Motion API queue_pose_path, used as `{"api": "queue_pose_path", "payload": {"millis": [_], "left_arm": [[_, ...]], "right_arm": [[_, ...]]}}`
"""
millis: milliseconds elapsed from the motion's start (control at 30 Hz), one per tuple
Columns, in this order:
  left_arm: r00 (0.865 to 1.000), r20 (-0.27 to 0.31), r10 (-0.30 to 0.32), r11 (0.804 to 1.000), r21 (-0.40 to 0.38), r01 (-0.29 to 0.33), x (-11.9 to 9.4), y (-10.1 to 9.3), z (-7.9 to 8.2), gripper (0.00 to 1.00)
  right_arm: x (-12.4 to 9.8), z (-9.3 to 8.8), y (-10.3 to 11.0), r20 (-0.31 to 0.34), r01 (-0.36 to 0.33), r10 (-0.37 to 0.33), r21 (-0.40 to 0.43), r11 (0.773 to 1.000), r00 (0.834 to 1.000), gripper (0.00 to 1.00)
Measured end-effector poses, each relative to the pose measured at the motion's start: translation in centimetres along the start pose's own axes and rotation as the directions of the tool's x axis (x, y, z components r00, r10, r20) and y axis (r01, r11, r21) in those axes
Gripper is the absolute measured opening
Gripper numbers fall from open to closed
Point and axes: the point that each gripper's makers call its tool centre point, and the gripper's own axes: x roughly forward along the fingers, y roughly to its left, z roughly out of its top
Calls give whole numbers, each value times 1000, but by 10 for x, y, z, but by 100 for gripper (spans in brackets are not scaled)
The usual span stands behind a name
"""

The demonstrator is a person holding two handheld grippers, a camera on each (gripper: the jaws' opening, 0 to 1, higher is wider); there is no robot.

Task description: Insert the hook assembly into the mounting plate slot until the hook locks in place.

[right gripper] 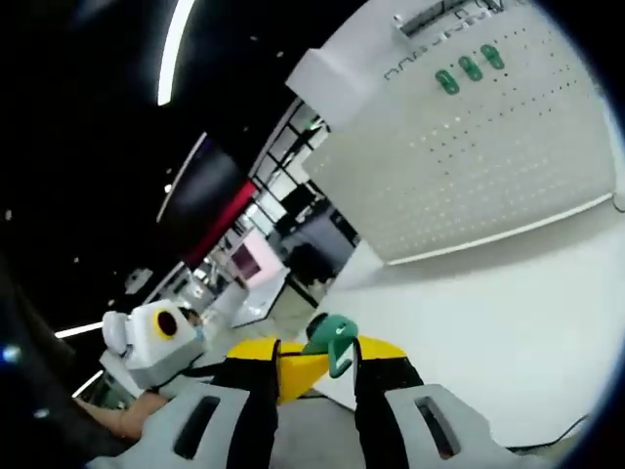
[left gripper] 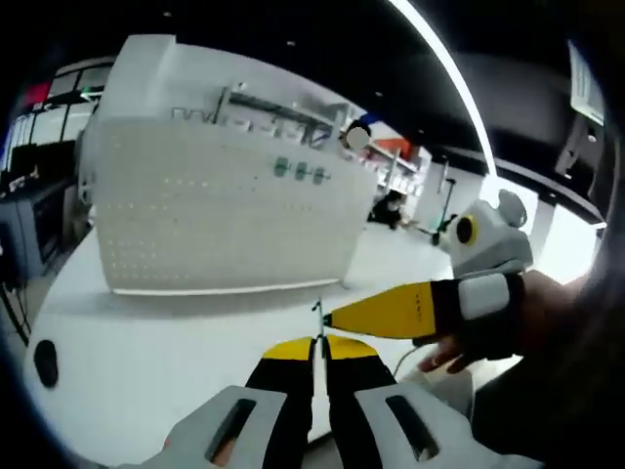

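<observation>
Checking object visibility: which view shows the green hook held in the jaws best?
The right gripper view: the green hook sits clamped in the right gripper, close up. In the left gripper view the right gripper shows, the hook too small to tell.

white pegboard (left gripper: 225, 205) dotted with rows of tiny holes, three green hooks (right gripper: 470, 68) on it. green hook (right gripper: 332, 344) up front, yellow-and-black gripper (right gripper: 311, 366) tips, plain white table (left gripper: 146, 342).
</observation>
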Motion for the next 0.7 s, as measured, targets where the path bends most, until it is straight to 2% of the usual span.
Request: {"api": "queue_pose_path", "payload": {"millis": [233,700], "left_arm": [[1000,-4,3,1000,-7,-3,1,4,-1,3],[999,17,-29,999,23,29,10,3,11,3]], "right_arm": [[3,1,-1,14,-1,0,42,999,1000,26],[2,14,-13,64,20,-28,129,991,998,8]]}}
